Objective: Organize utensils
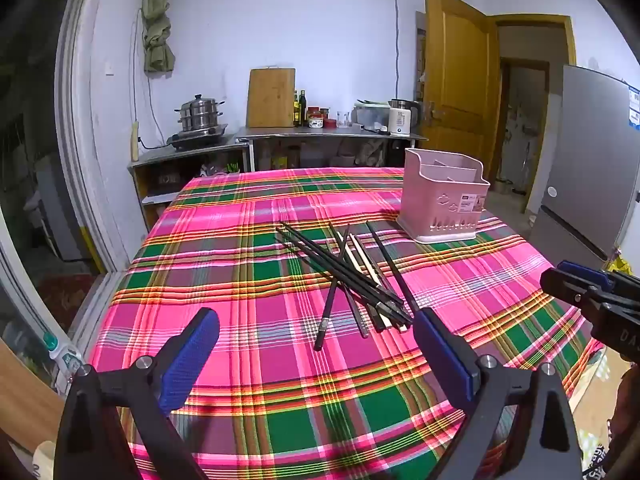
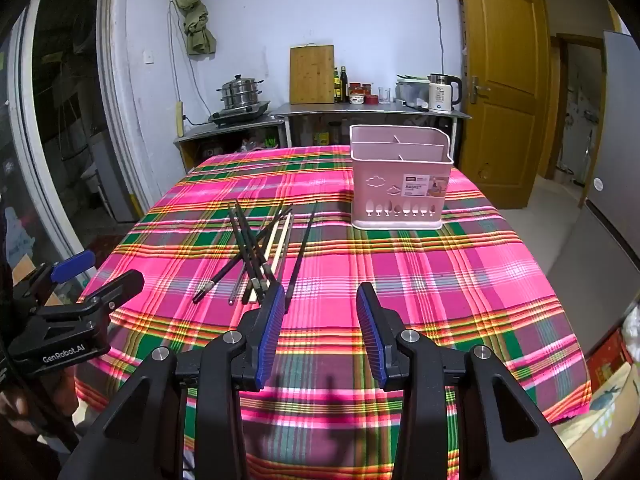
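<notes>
Presently, the left hand-held gripper (image 1: 316,336) is seen with its blue pads spread wide and nothing between them, held above the near part of the desk (image 1: 240,380). The right hand-held gripper (image 2: 320,300) is likewise parted, more narrowly, and nothing is pinched by it; its left pad is lined up in view with the near ends of the utensils, though contact cannot be confirmed. Both are angled downward toward the cloth.

Just beyond the pads, a loose heap of chopsticks (image 1: 352,276) is found lying on the plaid tablecloth (image 1: 224,240). Dark sticks and a few pale ones are crossed over one another, fanned out toward the far side. One dark stick is set slightly apart on the right of the heap. Further back and to the right, the pink utensil basket (image 2: 400,196) is stood upright on the desk, well apart from the heap; its divided compartments appear empty, so no sorting is judged to have been done yet.

Risks are noted as follows. Because the sticks are crossed, several may be caught in one grasp, or neighbours may be dragged and rolled away. Thin round sticks may slip or pivot between flat pads. The cloth may be pinched and pulled, whereby the light basket could be shifted or tipped.
</notes>
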